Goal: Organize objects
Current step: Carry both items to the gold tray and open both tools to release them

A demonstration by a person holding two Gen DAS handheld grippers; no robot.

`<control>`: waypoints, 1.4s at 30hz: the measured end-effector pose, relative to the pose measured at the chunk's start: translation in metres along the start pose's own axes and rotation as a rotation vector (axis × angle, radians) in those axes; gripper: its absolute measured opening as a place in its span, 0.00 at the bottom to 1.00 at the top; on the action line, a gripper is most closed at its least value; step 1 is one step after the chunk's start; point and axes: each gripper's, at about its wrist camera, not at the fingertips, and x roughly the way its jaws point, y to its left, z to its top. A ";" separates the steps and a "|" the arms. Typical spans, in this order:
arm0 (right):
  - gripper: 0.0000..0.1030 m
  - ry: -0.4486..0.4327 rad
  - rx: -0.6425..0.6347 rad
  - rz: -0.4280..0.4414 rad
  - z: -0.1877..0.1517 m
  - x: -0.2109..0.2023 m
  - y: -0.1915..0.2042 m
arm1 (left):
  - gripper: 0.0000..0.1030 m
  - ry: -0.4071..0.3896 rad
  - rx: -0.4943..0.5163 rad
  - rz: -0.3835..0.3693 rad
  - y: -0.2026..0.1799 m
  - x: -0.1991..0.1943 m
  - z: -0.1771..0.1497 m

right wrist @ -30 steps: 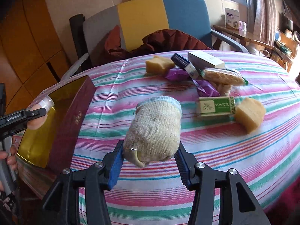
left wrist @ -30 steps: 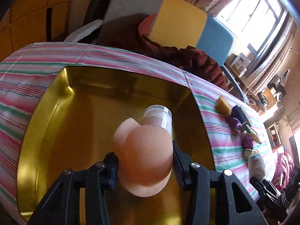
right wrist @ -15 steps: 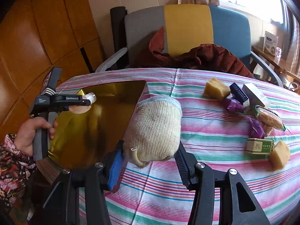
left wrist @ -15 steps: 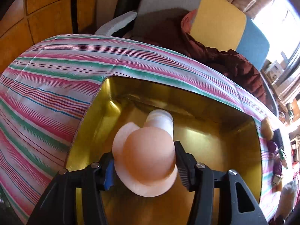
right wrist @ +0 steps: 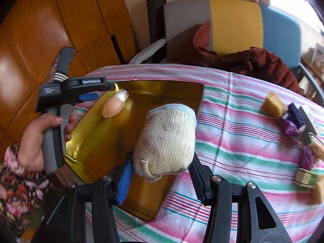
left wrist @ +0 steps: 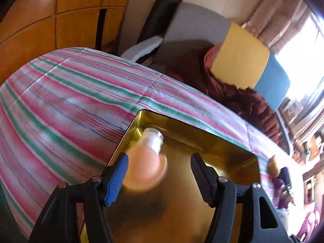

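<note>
Nearest, from the right wrist: pinches a knitted sock [right wrist: 166, 137] by its lower end in the right gripper [right wrist: 162, 162], jaws closed on the fabric, poised above the near half of the gold tin [right wrist: 162, 87]. Probably mid-carry, with only the lowering and release left for this item.

Farther in, at 10 o'clock: hovers the left gripper [left wrist: 160, 158] over the tin's far-left corner with jaws spread wide, gripping nothing. Just below, shows a peach bottle [left wrist: 145, 168] with a clear cap, blurred, close against the left pad and well apart from the other. Looks like a drop into that corner; cannot tell whether resting on the tin's floor yet.

Next, likely: pull the left gripper clear, then lower the sock into the open middle, away from the bottle, and spread the jaws.

Beyond, at 3 o'clock on the striped worktop [right wrist: 232, 121]: leaves a yellow block [right wrist: 273, 105], purple wrappers [right wrist: 289, 126] and small boxes to collect.
</note>
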 end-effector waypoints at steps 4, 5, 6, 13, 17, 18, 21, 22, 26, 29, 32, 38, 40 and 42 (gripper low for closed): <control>0.51 0.059 0.015 0.046 0.021 0.031 0.011 | 0.63 -0.013 -0.125 -0.027 0.023 -0.023 -0.022; 0.51 0.074 0.016 0.054 0.027 0.039 0.013 | 0.63 -0.021 -0.145 -0.036 0.028 -0.028 -0.028; 0.51 0.087 0.018 0.056 0.031 0.047 0.017 | 0.63 -0.029 -0.157 -0.036 0.031 -0.033 -0.034; 0.47 0.153 0.033 0.085 0.063 0.105 0.029 | 0.63 -0.064 -0.170 -0.031 0.044 -0.054 -0.066; 0.46 0.139 -0.005 0.035 0.080 0.125 0.037 | 0.63 -0.067 -0.165 -0.031 0.049 -0.059 -0.071; 0.46 0.132 -0.005 0.032 0.084 0.128 0.038 | 0.63 -0.071 -0.170 -0.031 0.050 -0.061 -0.072; 0.48 0.103 0.003 0.057 0.098 0.137 0.039 | 0.63 -0.079 -0.202 -0.044 0.055 -0.063 -0.073; 0.51 0.089 0.008 0.067 0.102 0.137 0.038 | 0.63 -0.082 -0.208 -0.048 0.056 -0.063 -0.073; 0.65 -0.012 0.069 0.059 0.115 0.119 0.028 | 0.63 -0.089 -0.199 -0.043 0.056 -0.065 -0.073; 0.66 -0.019 0.071 0.074 0.113 0.105 0.027 | 0.63 -0.079 -0.210 -0.053 0.057 -0.064 -0.075; 0.66 -0.013 0.011 0.070 0.104 0.093 0.034 | 0.63 -0.065 -0.201 -0.066 0.050 -0.063 -0.077; 0.66 -0.016 -0.055 0.052 0.072 0.060 0.036 | 0.63 -0.069 -0.138 -0.077 0.028 -0.068 -0.083; 0.66 -0.033 -0.055 0.047 0.062 0.046 0.032 | 0.63 -0.065 -0.116 -0.082 0.021 -0.070 -0.087; 0.67 -0.050 -0.052 0.040 0.054 0.034 0.026 | 0.63 -0.061 -0.096 -0.097 0.013 -0.071 -0.091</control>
